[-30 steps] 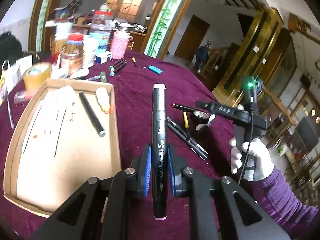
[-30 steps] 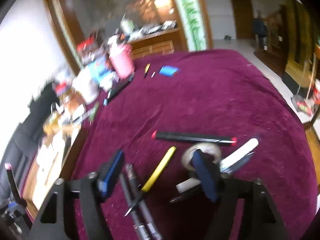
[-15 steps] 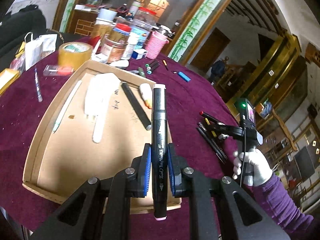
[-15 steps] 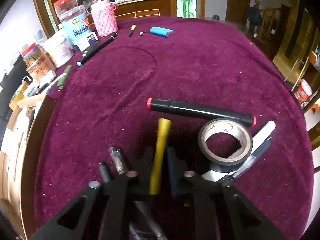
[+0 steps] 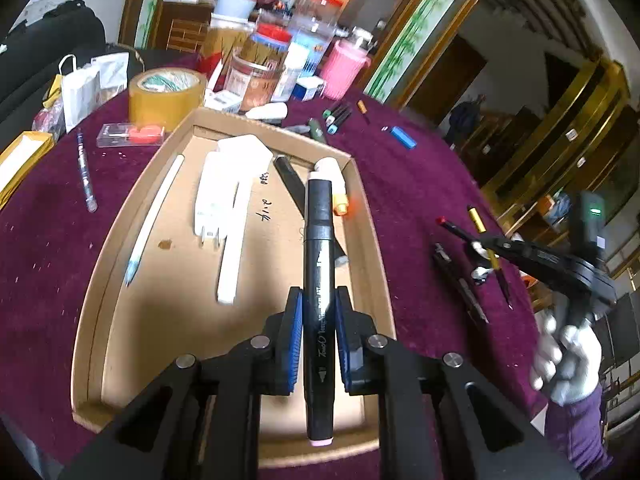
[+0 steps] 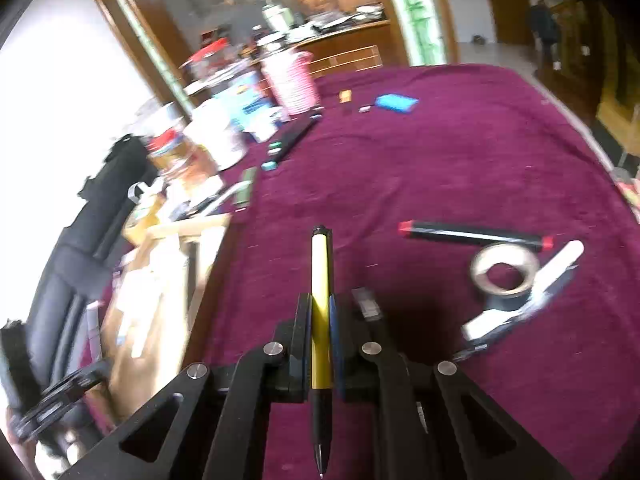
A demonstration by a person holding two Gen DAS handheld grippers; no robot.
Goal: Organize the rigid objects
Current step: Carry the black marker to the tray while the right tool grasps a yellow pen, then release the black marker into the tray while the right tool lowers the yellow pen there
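L claw (image 5: 319, 336) clamped on black marker (image 5: 318, 280), frame center, over cardboard tray (image 5: 120, 240). R claw (image 6: 320, 344) clamped on yellow pen (image 6: 321, 320), lower center, above purple cloth (image 6: 440, 168). Tape roll (image 6: 505, 270) + red-tipped marker (image 6: 474, 236) at right.

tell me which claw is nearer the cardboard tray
Left. The left claw, shut on a black marker, hovers over the cardboard tray. The right claw, gripping a yellow pen, is off beside it over the maroon cloth.

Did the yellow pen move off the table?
Yes. The yellow pen lay beside the tape roll; now the right hand-held gripper holds it lifted, left of the roll.
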